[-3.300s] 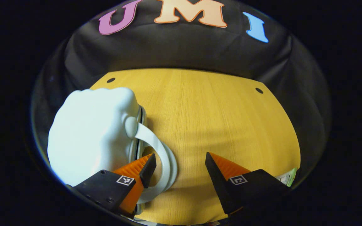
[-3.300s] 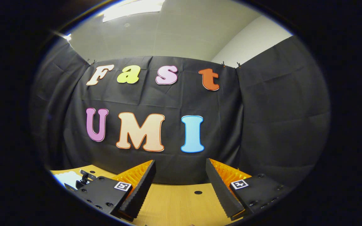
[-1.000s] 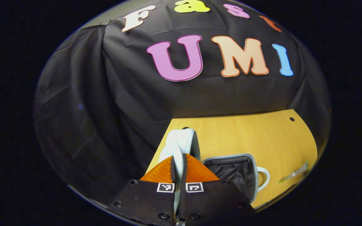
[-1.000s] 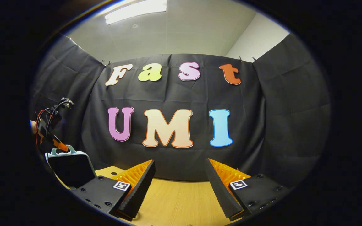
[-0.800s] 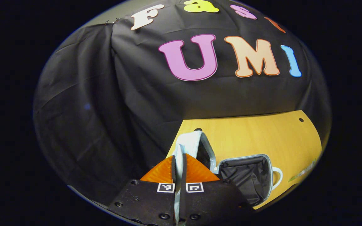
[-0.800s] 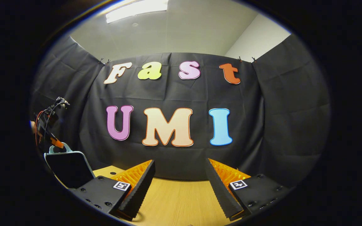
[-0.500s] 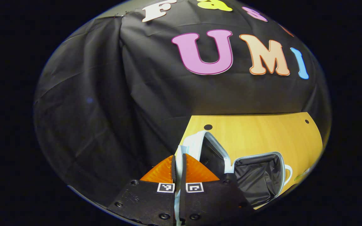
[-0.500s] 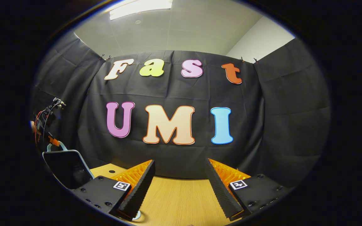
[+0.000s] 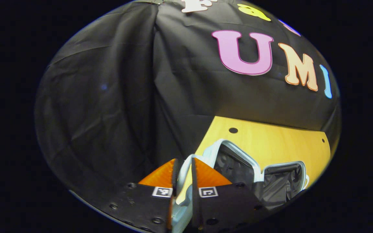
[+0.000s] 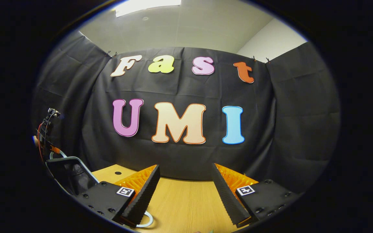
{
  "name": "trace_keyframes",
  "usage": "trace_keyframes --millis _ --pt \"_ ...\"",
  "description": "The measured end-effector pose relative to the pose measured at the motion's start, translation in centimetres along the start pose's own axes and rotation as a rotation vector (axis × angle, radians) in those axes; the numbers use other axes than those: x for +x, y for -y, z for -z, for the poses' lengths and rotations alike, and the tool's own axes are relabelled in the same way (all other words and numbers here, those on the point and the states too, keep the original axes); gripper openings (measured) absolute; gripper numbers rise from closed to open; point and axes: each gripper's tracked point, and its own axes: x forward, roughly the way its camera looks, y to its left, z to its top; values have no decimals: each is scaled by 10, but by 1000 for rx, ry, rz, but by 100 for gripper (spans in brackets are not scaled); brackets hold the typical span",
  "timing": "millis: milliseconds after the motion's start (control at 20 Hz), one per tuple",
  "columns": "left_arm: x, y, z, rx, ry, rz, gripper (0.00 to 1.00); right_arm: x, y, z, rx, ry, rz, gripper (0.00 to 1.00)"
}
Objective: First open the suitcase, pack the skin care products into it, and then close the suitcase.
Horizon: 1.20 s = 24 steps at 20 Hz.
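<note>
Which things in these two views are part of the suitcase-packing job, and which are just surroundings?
Job:
- suitcase, lying open, dark lining showing
- its lid, swung up
- lid handle, pinched by the left gripper
- right gripper, open, holding nothing

Surroundings:
- wooden table
- black cloth wall
- ceiling light

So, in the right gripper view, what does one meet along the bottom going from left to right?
The left gripper on the suitcase handle → the raised suitcase lid → the right gripper's left finger → the bare table → its right finger.
</note>
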Motion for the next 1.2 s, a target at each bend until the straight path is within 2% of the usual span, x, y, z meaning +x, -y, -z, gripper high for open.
trace_keyframes --millis 100,200,250,350,450,600,950,1200 --pt "-13 13 -17 -45 101 37 51 0 -5 -1 5 3 -16 98" --pt "-30 27 -47 -33 252 54 88 -1 -3 -5 11 25 -23 99" --pt "-41 38 -59 -22 306 63 89 -2 0 -9 20 46 -24 99" --pt "-60 72 -71 -37 364 135 89 -4 3 -14 42 75 -35 98" --pt "-77 115 -73 -60 377 201 94 -7 13 -13 50 82 -34 100" --pt "-99 171 -67 -62 384 280 94 -13 31 -14 52 96 -34 98" --pt "-144 302 -21 -3 284 468 94 -25 80 -4 60 81 -52 98" --pt "-179 381 24 64 217 554 94 -31 115 12 91 45 -73 99"
